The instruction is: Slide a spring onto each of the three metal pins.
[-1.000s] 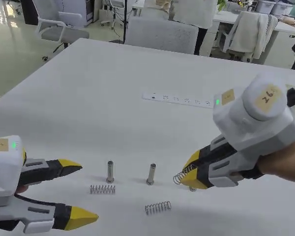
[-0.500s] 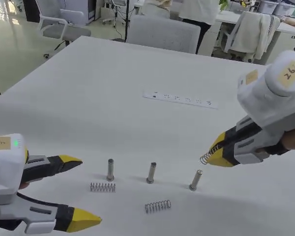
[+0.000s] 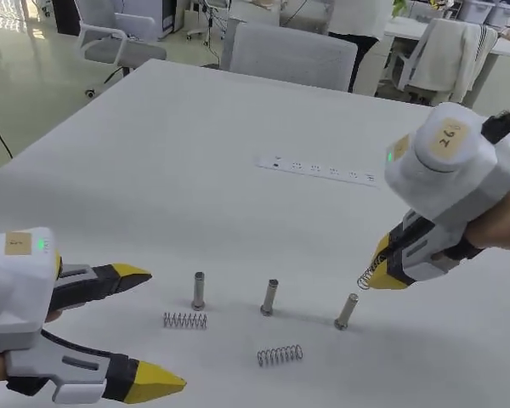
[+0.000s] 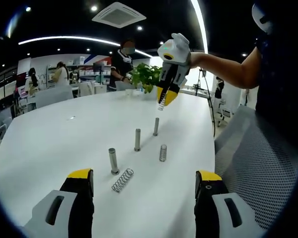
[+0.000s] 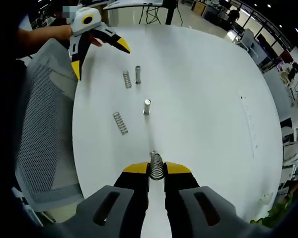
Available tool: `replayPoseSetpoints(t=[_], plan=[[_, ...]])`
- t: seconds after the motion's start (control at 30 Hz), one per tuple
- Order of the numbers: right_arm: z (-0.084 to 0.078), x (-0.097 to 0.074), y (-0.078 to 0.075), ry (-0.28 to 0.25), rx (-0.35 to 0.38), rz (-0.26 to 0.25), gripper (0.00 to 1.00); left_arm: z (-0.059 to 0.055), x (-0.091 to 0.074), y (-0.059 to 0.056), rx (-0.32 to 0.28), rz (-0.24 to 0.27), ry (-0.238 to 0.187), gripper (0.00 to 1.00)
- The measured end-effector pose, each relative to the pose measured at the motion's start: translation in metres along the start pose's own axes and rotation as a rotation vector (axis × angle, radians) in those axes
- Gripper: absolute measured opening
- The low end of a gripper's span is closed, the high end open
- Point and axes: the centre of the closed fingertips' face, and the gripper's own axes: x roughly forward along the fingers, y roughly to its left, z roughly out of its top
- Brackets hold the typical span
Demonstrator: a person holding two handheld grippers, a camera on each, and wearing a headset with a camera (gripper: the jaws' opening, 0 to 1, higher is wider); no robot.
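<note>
Now pinching a spring (image 3: 367, 274) in the right gripper (image 3: 381, 270)'s fingers, aimed at the pin (image 3: 347, 311) at seven o'clock for threading; left gripper (image 3: 161, 330)'s fingers spread, empty.

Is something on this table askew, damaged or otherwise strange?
Only one thing: in the head view the right pin seems to lean toward the right gripper, which holds a spring, while the left pin stands straight. In the left gripper view it looks upright, so the lean may be perspective. Nothing looks damaged.
</note>
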Motion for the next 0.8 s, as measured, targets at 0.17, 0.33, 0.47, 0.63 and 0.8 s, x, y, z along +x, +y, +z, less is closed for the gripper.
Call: replayPoseSetpoints(t=[0.17,0.33,0.47,0.63,0.8], plan=[[-0.004,0.009,0.0,0.029,-0.004,0.023,0.09,0.001,0.001,-0.001,0.0,0.002,-0.005,0.82],[-0.007,0.015,-0.001,0.048,-0.012,0.031,0.09,0.001,0.002,-0.001,0.002,0.002,-0.006,0.84],[-0.007,0.019,-0.003,0.05,-0.012,0.042,0.09,0.002,0.003,-0.001,0.006,0.005,-0.009,0.84],[-0.009,0.023,-0.004,0.055,-0.014,0.049,0.09,0.002,0.003,0.0,0.013,0.007,-0.007,0.84],[-0.01,0.026,-0.006,0.061,-0.012,0.054,0.09,0.003,0.002,0.001,0.016,0.01,-0.007,0.83]])
